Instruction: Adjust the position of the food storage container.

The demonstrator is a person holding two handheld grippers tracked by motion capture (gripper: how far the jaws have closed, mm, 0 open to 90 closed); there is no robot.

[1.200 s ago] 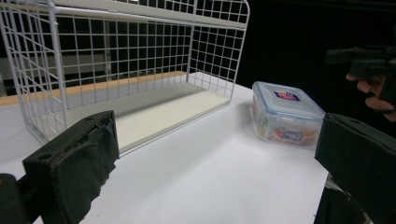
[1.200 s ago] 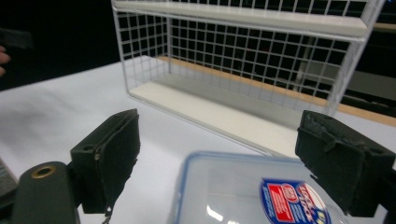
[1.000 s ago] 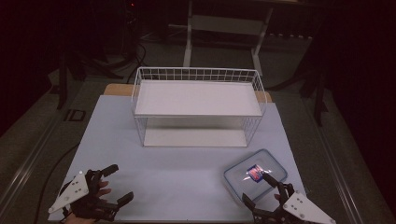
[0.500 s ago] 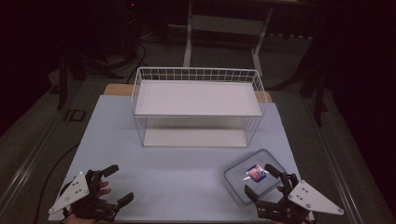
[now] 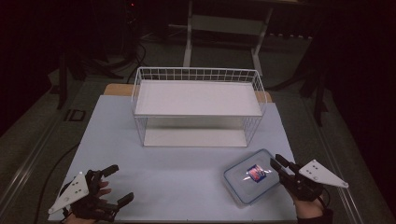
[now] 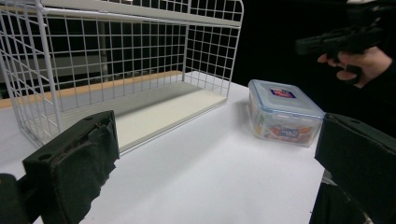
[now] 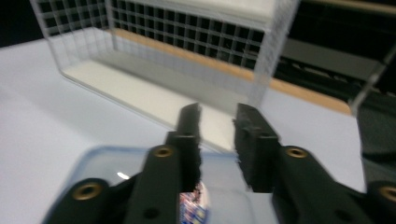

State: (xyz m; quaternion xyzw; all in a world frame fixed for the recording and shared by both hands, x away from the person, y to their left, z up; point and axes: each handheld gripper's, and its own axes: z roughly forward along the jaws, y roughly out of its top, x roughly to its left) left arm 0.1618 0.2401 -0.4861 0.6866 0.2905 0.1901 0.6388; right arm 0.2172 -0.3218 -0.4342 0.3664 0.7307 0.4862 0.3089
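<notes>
**Right gripper closes in on the lidded box**

Moved up from the bottom edge of the high view since a second ago, the right gripper (image 5: 279, 164) now has its jaw tips over the right edge of the box (image 5: 250, 176); the left gripper (image 5: 116, 184) has stayed at lower left.

The box is a clear, squarish plastic container with a blue-rimmed lid, sitting on the white table (image 5: 187, 172) at lower right of the high view, in front of the right end of the wire rack (image 5: 198, 100). It is turned so its corners point up, down, left and right in the frame; no long axis stands out. A red and blue label sits at the lid's centre, and colourful print shows through the side in the left gripper view (image 6: 282, 112); no writing is readable.

In the right gripper view the right gripper's jaws stand a narrow gap apart, holding nothing, above the blurred lid (image 7: 116, 177). The left gripper's jaws are spread wide and empty.
</notes>
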